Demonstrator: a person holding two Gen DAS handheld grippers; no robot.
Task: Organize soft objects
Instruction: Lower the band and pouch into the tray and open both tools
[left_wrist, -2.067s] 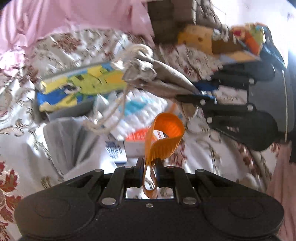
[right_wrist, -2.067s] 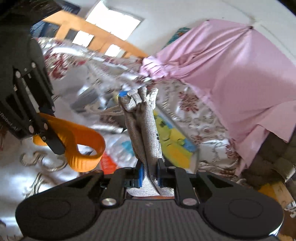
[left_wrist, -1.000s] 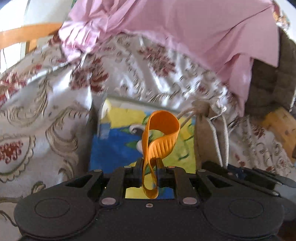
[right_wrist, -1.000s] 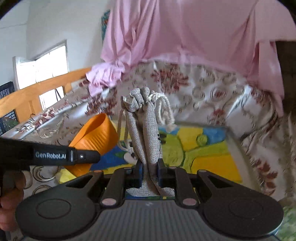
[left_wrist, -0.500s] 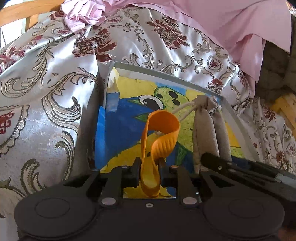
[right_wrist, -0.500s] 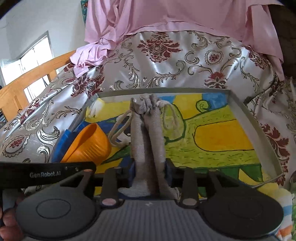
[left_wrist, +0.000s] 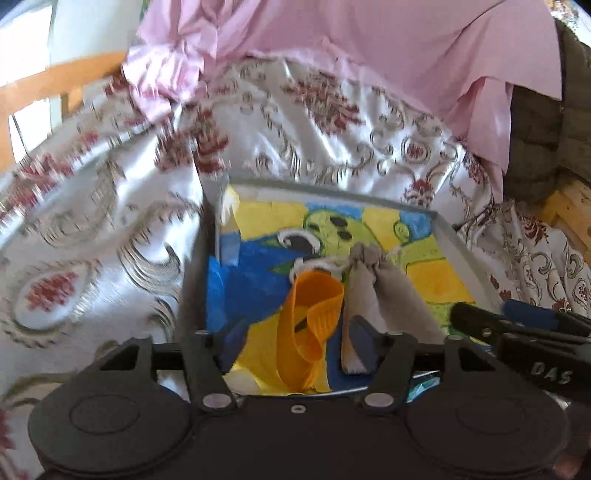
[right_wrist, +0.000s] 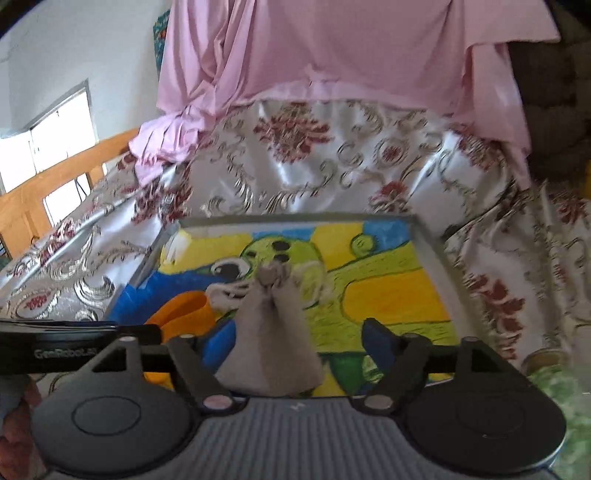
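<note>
Left wrist view. The left gripper (left_wrist: 297, 341) is seen with its jaws spread wide, and nothing is clamped between them. An orange band (left_wrist: 312, 325), folded into a loop, lies in the gap between the fingers, resting on the painted tray (left_wrist: 447, 230); contact with either finger cannot be made out. Just right of the band a grey drawstring pouch (left_wrist: 373, 291) is laid, its gathered neck pointing to the far side and its cord (left_wrist: 314, 264) looped to the left over the far end of the band. The tray floor is painted in blue, yellow and green, with a cartoon face at the far part. The tray is set on a silver cloth with red flowers (left_wrist: 110, 229). A pink sheet (left_wrist: 369, 51) is draped at the far side. The right gripper is seen entering from the near right edge, its fingers beside the pouch.

Right wrist view. The right gripper (right_wrist: 291, 339) is likewise seen spread apart. The drawstring pouch (right_wrist: 275, 332) sits in the middle of the gap, clear of the right finger (right_wrist: 380, 341); whether the left finger touches it cannot be told, since the picture is blurred. The pouch is resting on the tray (right_wrist: 430, 245), neck to the far side. The orange band (right_wrist: 184, 312) is seen to the left of the pouch, also within the tray. The left gripper's finger crosses the near left as a dark bar. A wooden rail (right_wrist: 48, 184) and a window (right_wrist: 61, 127) are noted at far left.
</note>
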